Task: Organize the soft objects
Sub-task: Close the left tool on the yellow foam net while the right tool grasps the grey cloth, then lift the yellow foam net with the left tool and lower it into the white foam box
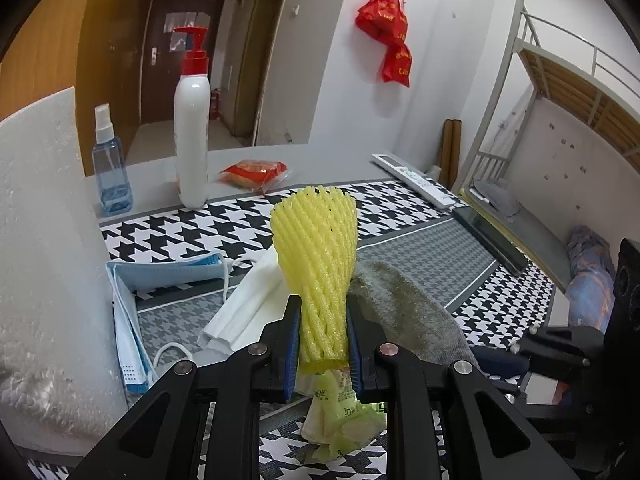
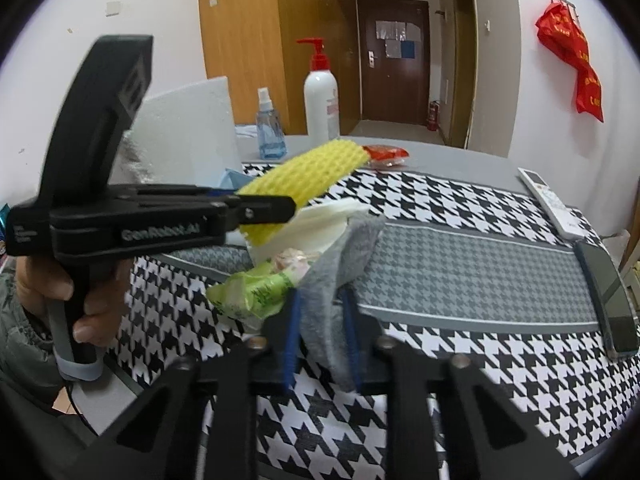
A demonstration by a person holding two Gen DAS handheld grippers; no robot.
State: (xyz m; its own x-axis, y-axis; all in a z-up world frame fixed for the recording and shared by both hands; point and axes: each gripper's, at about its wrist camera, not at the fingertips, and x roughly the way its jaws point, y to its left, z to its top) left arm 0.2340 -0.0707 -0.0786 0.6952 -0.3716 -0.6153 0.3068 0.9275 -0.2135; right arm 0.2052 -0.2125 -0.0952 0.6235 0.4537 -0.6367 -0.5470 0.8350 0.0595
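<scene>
A yellow foam fruit net [image 1: 316, 248] stands up between the blue pads of my left gripper [image 1: 322, 304], which is shut on its lower end. The same net [image 2: 304, 172] shows in the right wrist view, held above the houndstooth mat [image 2: 460, 280]. My right gripper [image 2: 321, 296] is shut on a grey sock [image 2: 340, 256], pinching a fold of it. The sock [image 1: 404, 312] lies just right of the left fingers. A crumpled green wrapper [image 1: 340, 412] lies under the left gripper. A folded white sheet [image 1: 244, 308] and a blue face mask [image 1: 160, 272] lie to the left.
A white foam block [image 1: 44, 240] stands at the left. Behind it are a blue spray bottle [image 1: 110, 172], a white pump bottle [image 1: 192, 128] and a red snack packet [image 1: 254, 174]. A remote [image 2: 552, 204] and a dark phone [image 2: 612, 304] lie at the right. A hand [image 2: 92, 308] holds the left gripper.
</scene>
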